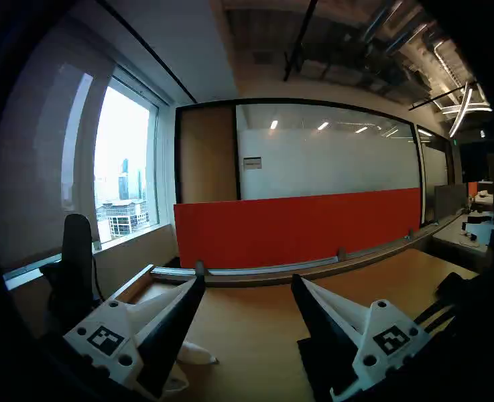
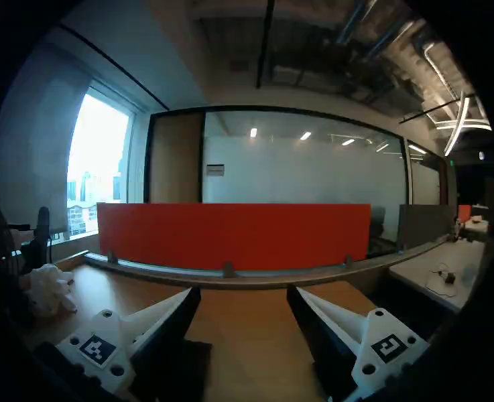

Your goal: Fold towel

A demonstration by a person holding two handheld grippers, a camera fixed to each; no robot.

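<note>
Towel (image 2: pixel 45 288) lies crumpled and white on the tabletop (image 2: pixel 247 335), on my side of the orange divider (image 2: pixel 233 234), toward its window end. My right hand-held gripper (image 2: pixel 242 291) is spread open, holding nothing. My left hand-held gripper (image 1: pixel 247 281) gapes empty too, white cloth beside one finger. A dark chair back (image 1: pixel 78 261) stands past the divider's window end.

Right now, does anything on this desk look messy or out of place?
Yes: the white towel sits bunched in a heap on the desk, at the left of the right gripper view, not spread flat.
</note>
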